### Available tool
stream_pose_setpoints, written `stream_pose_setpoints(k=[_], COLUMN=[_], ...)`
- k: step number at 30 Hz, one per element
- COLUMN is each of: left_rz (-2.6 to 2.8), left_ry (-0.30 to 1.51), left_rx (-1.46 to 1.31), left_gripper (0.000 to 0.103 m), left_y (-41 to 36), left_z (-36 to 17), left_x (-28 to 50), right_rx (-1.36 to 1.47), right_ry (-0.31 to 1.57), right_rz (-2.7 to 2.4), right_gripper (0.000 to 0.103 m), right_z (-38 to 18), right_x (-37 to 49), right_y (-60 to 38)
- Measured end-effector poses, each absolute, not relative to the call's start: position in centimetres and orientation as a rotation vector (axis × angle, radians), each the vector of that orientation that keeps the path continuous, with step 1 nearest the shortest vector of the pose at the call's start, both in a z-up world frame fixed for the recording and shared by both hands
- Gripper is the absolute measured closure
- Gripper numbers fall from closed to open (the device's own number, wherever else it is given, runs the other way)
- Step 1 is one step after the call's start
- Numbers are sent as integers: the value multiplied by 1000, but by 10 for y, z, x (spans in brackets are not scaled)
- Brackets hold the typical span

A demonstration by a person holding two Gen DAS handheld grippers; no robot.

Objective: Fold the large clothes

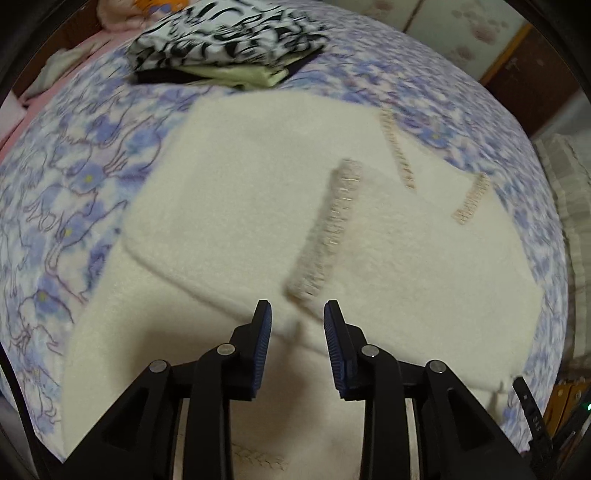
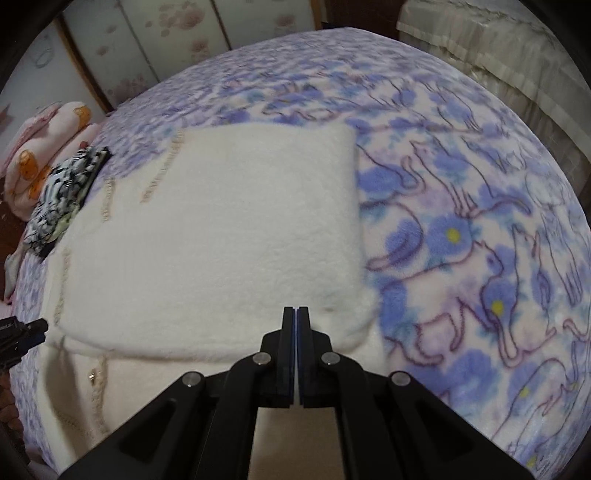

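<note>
Folded cream sweater (image 2: 207,229) on floral blanket (image 2: 461,206), seemingly untouched

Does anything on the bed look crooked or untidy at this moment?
Mostly tidy. The cream sweater lies folded on the blanket, but its folded layers do not line up: in the left view a cuff lies slanted across the top. The stack of folded clothes behind looks neat. Nothing is spilled or damaged.

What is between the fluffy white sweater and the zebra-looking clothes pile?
Just bare blanket shows between the white sweater and the black-and-white pile, in the left wrist view.
</note>
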State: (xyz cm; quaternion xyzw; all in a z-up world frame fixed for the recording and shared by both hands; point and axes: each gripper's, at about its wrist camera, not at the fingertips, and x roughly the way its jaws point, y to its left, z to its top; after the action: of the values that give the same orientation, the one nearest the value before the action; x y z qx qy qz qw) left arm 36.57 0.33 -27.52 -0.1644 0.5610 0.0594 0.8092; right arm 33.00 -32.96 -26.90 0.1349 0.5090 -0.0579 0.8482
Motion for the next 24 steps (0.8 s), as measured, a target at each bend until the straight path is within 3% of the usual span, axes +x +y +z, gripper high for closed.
stream_pose_setpoints(k=[7,13,24], left_rz=[-109,-213,-236], left_ry=[1219,1246,1201], left_rx=[-296,-258,-283], left_gripper=[75,79,85], left_y=[-66,-107,-126], left_z=[-282,-296,-316], left_x=[369,384,447], right_rx=[294,298,352], right_ry=[993,1003,1000], right_rz=[130,198,210], right_gripper=[103,103,103], right_z=[-253,-276,-302], right_x=[331,343,390], right_y=[-276,-241,-246])
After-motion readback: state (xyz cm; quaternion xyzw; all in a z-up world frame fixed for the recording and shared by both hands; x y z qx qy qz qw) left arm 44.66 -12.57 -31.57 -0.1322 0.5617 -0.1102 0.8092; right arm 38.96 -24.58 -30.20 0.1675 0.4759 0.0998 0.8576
